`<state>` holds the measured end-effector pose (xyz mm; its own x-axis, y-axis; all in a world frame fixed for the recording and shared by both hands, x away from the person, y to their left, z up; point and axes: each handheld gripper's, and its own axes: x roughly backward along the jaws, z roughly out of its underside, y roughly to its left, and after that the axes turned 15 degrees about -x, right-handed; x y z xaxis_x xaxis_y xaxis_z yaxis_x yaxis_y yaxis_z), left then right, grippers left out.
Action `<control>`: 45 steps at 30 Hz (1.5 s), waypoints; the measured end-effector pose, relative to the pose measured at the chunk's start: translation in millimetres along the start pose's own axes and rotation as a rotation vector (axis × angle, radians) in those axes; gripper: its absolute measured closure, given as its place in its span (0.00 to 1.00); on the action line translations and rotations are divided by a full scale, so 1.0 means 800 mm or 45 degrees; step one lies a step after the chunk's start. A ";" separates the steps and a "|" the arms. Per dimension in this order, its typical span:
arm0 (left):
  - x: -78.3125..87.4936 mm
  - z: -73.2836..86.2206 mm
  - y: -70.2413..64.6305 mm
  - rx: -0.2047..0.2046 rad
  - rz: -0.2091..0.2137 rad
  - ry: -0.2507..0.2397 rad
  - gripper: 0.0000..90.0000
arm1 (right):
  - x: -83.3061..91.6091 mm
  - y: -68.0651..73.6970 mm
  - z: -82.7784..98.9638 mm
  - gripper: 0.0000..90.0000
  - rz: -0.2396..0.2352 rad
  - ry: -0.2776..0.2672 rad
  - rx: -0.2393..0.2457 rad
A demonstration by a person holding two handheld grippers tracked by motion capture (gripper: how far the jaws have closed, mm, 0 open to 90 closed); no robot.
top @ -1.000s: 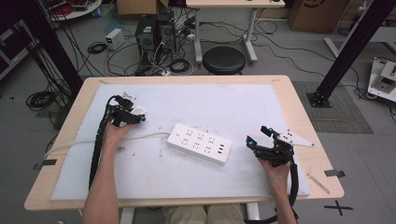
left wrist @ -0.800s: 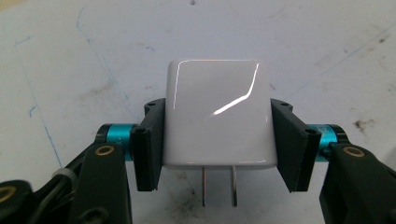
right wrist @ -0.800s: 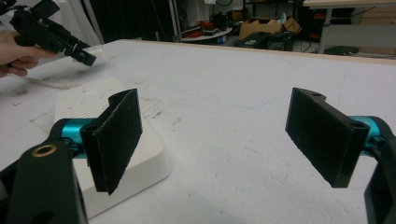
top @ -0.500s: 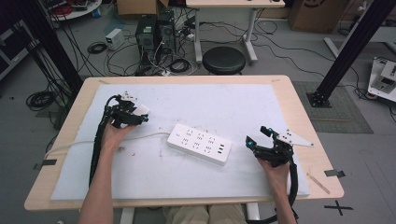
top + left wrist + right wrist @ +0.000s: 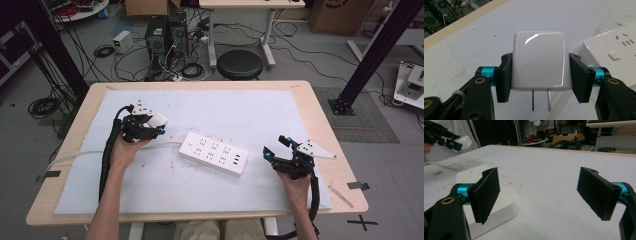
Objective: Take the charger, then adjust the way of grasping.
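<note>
My left tool [image 5: 150, 125] pinches the white charger [image 5: 539, 61] by its two flat sides, prongs hanging free below the body, and over the last second it has lifted a little and drifted toward the far-left end of the power strip [image 5: 214, 153]. The charger now hangs off the worktop [image 5: 300, 95], just beyond that end of the strip and apart from it. I judge the pick-up done and the carry to a socket begun; the prongs must next line up with the slots. My right tool [image 5: 275, 147] stays spread and empty just off the strip's opposite end
</note>
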<state>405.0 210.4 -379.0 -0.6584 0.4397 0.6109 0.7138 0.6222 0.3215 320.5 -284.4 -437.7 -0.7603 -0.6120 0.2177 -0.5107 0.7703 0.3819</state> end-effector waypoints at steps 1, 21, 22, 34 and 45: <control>0.002 -0.001 -0.004 -0.011 0.002 -0.009 0.47 | 0.000 0.001 0.000 0.21 0.003 0.002 -0.006; 0.007 -0.032 -0.100 -0.201 -0.006 -0.176 0.47 | -0.003 0.007 0.002 0.21 0.007 0.036 0.041; 0.009 -0.033 -0.105 -0.205 -0.013 -0.188 0.47 | -0.003 0.008 0.003 0.21 0.017 0.038 0.054; 0.015 -0.050 -0.160 -0.376 -0.131 -0.294 0.47 | -0.009 0.010 -0.003 0.21 -0.021 0.111 0.013; -0.002 -0.056 -0.205 -0.555 -0.211 -0.364 0.47 | -0.019 0.028 -0.023 0.23 -0.339 0.171 -0.148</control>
<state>299.6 78.2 -400.3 -0.7655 0.5552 0.3252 0.5880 0.3985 0.7039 328.2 -260.9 -416.2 -0.5421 -0.8137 0.2098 -0.6295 0.5586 0.5401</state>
